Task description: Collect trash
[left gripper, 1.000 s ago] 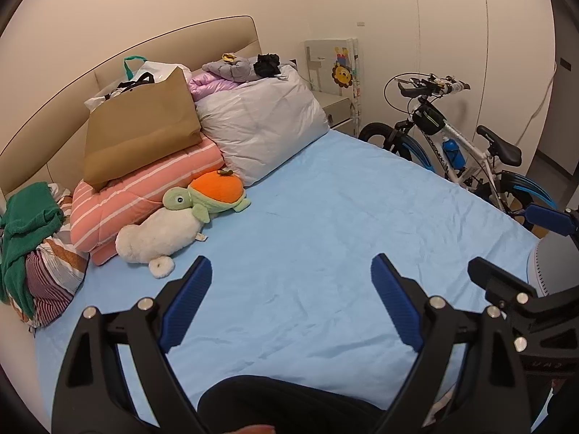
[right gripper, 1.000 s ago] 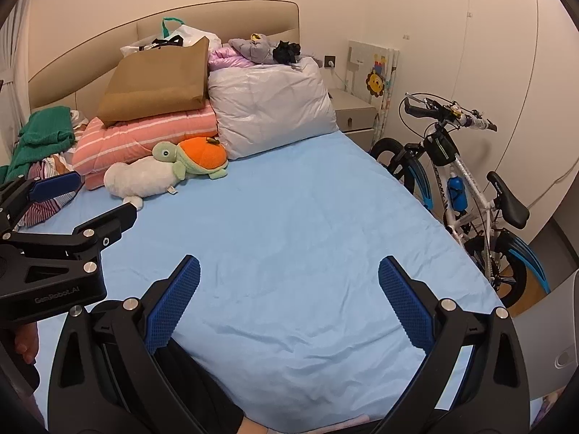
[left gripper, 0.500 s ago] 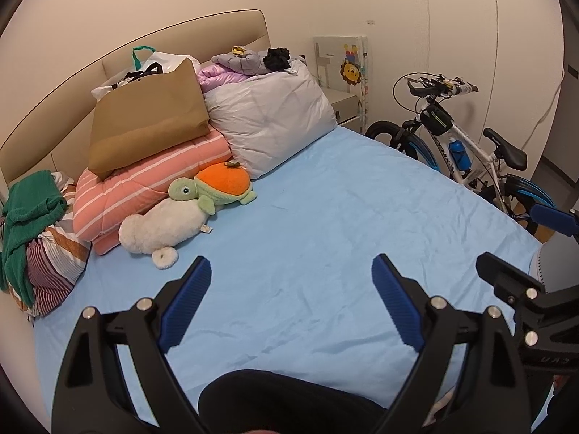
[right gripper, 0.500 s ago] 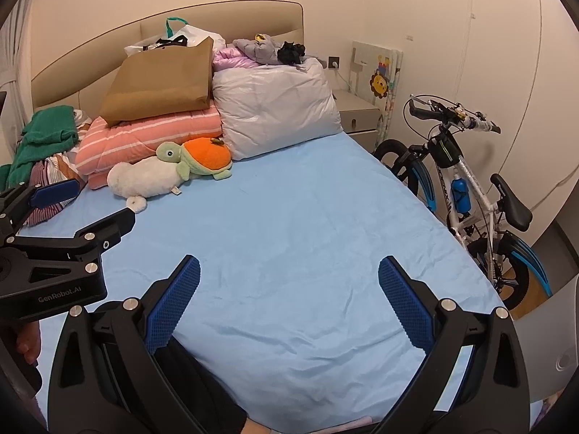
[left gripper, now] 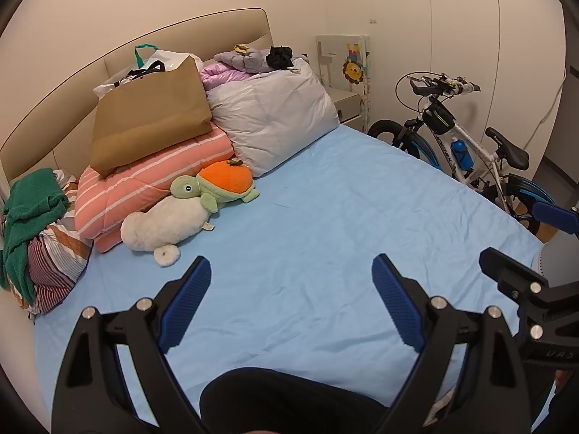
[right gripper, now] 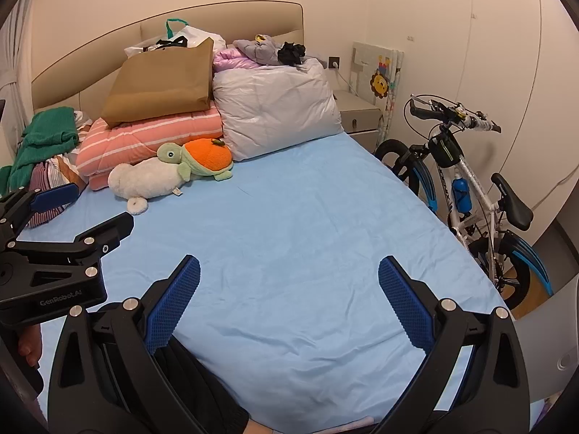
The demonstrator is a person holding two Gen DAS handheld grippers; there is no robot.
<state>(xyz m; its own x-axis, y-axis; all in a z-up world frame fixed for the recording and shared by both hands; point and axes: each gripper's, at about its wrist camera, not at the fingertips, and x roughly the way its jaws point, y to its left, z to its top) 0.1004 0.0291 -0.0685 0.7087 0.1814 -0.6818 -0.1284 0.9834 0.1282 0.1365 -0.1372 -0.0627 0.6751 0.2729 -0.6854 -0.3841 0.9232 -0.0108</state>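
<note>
Both grippers were held above the near end of the bed with the pale blue fitted sheet [left gripper: 325,217], pointing toward the beige padded headboard [left gripper: 173,39].

Left to right, from the left wrist view:

1. A crumpled green knitted garment [left gripper: 30,209] lay at 9 o'clock on striped laundry.
2. A brown paper shopping bag [left gripper: 152,119] rested at 11 o'clock on a folded pink-and-white striped quilt [left gripper: 144,184].
3. A white plush toy [left gripper: 163,228] and a green plush turtle with an orange shell [left gripper: 220,184] lay touching, just in front of the quilt.
4. A grey pillow [left gripper: 278,108] stood at 12 o'clock.
5. A white-framed bicycle with blue mudguards [left gripper: 466,148] stood at 2 o'clock beside the bed.

The left gripper [left gripper: 291,303] was spread wide and held nothing. The right gripper [right gripper: 289,303] was likewise spread wide and held nothing.

No item identifiable as trash could be made out on the sheet.
</note>
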